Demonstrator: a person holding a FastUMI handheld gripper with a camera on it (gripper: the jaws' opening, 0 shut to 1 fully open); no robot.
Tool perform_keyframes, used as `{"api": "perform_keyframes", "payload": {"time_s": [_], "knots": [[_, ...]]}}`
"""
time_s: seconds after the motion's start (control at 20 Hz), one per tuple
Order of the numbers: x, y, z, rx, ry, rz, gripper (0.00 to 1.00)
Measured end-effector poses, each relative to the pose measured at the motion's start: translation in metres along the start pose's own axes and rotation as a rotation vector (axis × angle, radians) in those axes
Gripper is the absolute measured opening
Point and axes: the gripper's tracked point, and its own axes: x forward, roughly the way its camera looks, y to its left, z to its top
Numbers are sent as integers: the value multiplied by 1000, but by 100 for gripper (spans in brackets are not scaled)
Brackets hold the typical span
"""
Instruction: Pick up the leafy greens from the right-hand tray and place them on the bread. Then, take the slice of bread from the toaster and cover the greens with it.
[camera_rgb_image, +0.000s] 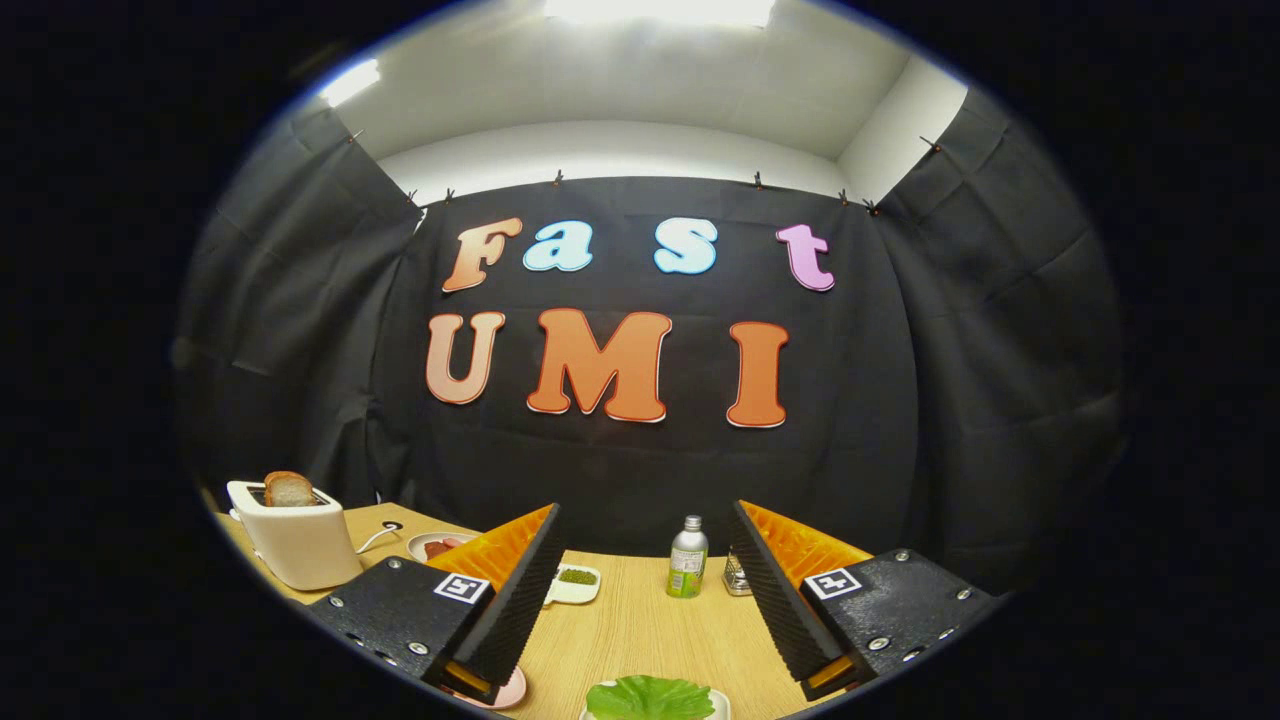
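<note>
Gripper (640, 610) wide open, fingers spread, nothing between them. Leafy greens (650, 697) at 6 o'clock, low between the fingertips, lying on a white tray (722, 706). Probably light, limp, easily torn; best pinched gently at a thick fold near the middle, not at the thin rim. Toaster (297, 545) at 10 o'clock beyond the left finger, slice of bread (289, 489) standing up out of its slot. Pink plate (505, 692) just under the left fingertip. Bottle (687, 558) at 12 o'clock, small dish (577, 583) at 11 o'clock, both well beyond. Bare table (640, 640) between fingers, good room to descend.
</note>
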Motion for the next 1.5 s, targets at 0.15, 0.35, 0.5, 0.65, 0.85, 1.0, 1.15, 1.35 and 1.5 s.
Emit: {"api": "perform_keyframes", "payload": {"time_s": [0.15,0.35,0.5,0.65,0.85,1.0,1.15,1.35,1.5], "knots": [[0,0,-3,-13,12,0,98],[-2,-1,-13,-24,52,15,98],[-4,-2,-31,-19,114,33,98],[-6,-4,-54,-28,205,49,99],[-11,-6,-93,2,368,49,99],[-15,-5,-119,42,461,57,99],[-20,-2,-144,49,554,76,99],[-33,11,-182,93,703,135,99],[-38,10,-200,91,762,128,99]]}}
